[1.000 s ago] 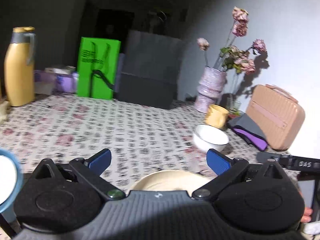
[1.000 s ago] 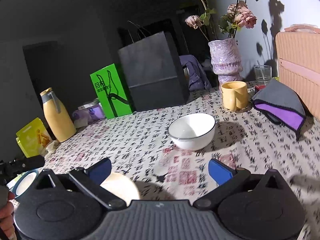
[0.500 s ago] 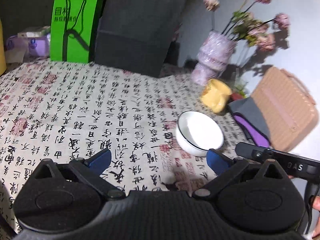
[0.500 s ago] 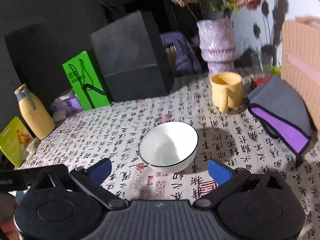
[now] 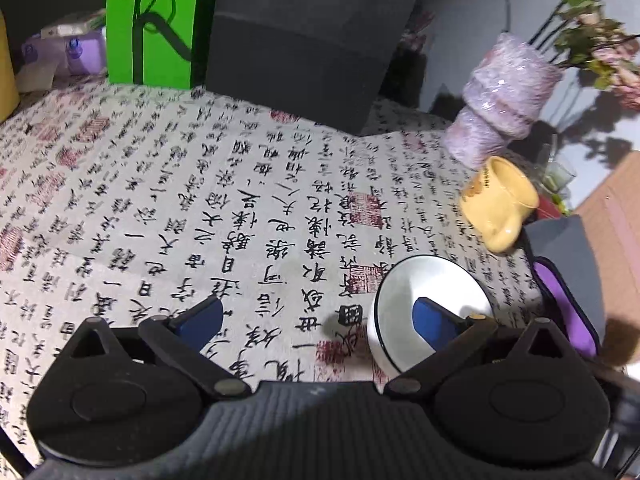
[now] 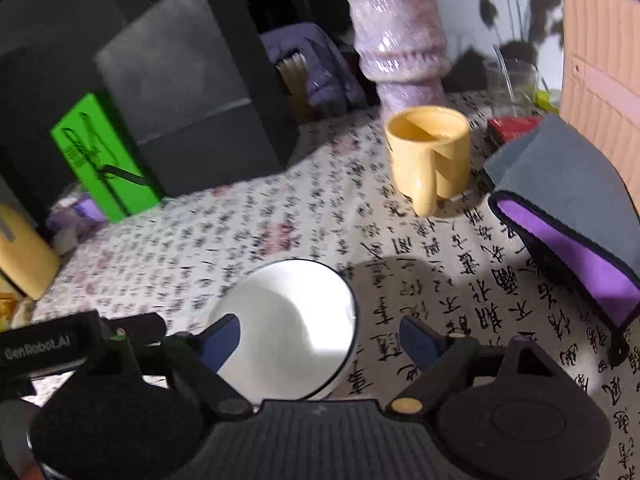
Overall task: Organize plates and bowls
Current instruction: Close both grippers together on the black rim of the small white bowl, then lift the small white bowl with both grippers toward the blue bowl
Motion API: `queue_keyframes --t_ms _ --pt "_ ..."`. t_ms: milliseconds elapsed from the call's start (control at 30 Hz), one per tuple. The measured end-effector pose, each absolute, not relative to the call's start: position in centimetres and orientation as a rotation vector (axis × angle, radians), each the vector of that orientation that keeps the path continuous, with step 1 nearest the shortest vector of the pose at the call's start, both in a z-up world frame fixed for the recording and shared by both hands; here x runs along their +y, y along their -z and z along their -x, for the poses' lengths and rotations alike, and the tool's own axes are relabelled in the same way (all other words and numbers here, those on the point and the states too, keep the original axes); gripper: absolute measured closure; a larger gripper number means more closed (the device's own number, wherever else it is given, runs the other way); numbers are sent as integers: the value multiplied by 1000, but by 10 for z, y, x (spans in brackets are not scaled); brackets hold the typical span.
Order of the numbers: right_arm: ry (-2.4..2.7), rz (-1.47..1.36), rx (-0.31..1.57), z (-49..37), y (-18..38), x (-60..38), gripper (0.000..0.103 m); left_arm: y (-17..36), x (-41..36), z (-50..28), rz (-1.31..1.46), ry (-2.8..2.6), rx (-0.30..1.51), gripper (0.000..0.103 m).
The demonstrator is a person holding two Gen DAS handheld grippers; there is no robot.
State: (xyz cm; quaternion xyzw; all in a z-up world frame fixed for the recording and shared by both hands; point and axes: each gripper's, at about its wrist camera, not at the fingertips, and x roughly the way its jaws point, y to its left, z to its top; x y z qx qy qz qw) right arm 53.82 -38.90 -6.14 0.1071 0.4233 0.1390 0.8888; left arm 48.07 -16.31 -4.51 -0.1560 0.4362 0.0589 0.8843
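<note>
A white bowl (image 5: 460, 288) with a thin dark rim stands upright on the calligraphy-print tablecloth (image 5: 240, 208). My left gripper (image 5: 316, 320) is open. Its right finger hangs over the bowl's inside, its left finger over bare cloth. In the right wrist view the bowl (image 6: 292, 308) lies low between the fingers of my right gripper (image 6: 320, 338). Those jaws are closing, and the pads do not press on the bowl. The left pad is over the bowl's left rim and the right pad is clear of its right side. The left gripper's black body (image 6: 40, 348) shows at the left edge.
A yellow mug (image 6: 428, 152) stands behind the bowl, with a purple vase (image 6: 400, 48) of dried flowers beyond it. A grey and purple cloth (image 6: 568, 216) and a pink case (image 6: 600, 60) lie to the right. A black paper bag (image 6: 192, 92) and a green bag (image 6: 104, 156) line the back.
Both grippers have swept across the table to the white bowl and tipped downward. A cream dish and a blue-rimmed one have dropped out of view. The right jaws have narrowed.
</note>
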Motion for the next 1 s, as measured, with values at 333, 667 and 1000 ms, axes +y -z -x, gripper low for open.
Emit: queue_keyframes --t_ms 333,667,1000 --pt "-269 -229 896 -553 93 -389 59 76 -187 -512 263 -107 1003 35" --pt "-305 -209 890 -550 102 -386 87 80 -212 -519 172 -34 1031 94" --pt "-296 -244 874 -548 105 -390 90 79 -219 -516 152 -56 1013 95"
